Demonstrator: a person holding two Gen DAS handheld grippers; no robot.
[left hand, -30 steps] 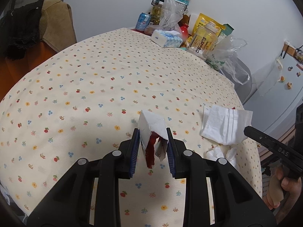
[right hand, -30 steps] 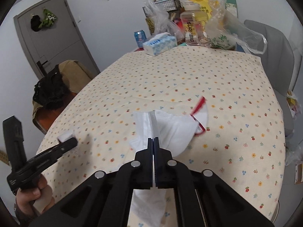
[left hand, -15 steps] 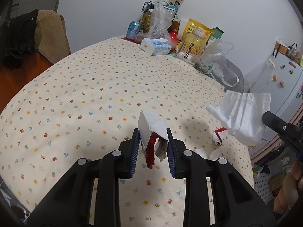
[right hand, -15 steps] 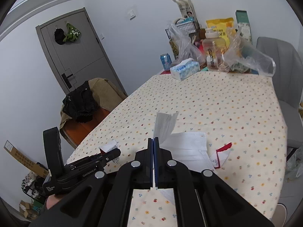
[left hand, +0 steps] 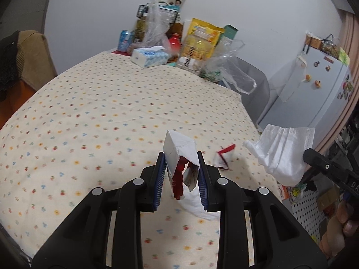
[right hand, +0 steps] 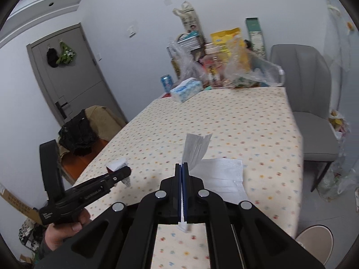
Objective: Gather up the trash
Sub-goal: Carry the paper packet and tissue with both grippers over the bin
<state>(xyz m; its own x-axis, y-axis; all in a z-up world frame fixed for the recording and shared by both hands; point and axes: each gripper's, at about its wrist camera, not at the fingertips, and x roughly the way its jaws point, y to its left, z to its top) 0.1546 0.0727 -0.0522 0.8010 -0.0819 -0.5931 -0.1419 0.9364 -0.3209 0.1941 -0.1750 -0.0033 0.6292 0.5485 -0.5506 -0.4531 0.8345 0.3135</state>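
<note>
Left tool (left hand: 180,174) grips crumpled wrapper (left hand: 179,154), right tool (right hand: 182,179) pinches tissue (right hand: 221,174) edge thinly; fast swing may drop it.

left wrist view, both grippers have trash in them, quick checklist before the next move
1. Left gripper shut on the crumpled white and red wrapper: ok.
2. Right gripper shut on the white folded paper napkin: ok; a corner sticks up past the closed jaws.
3. Both loads clear of the dotted cream tablecloth: ok.
4. Table free of trash: not ok; a small red and white scrap lies near the right edge.
5. Bin to drop into: cannot tell, none in view.
6. White tissue below the left jaws, held or lying on the cloth: cannot tell.
</note>
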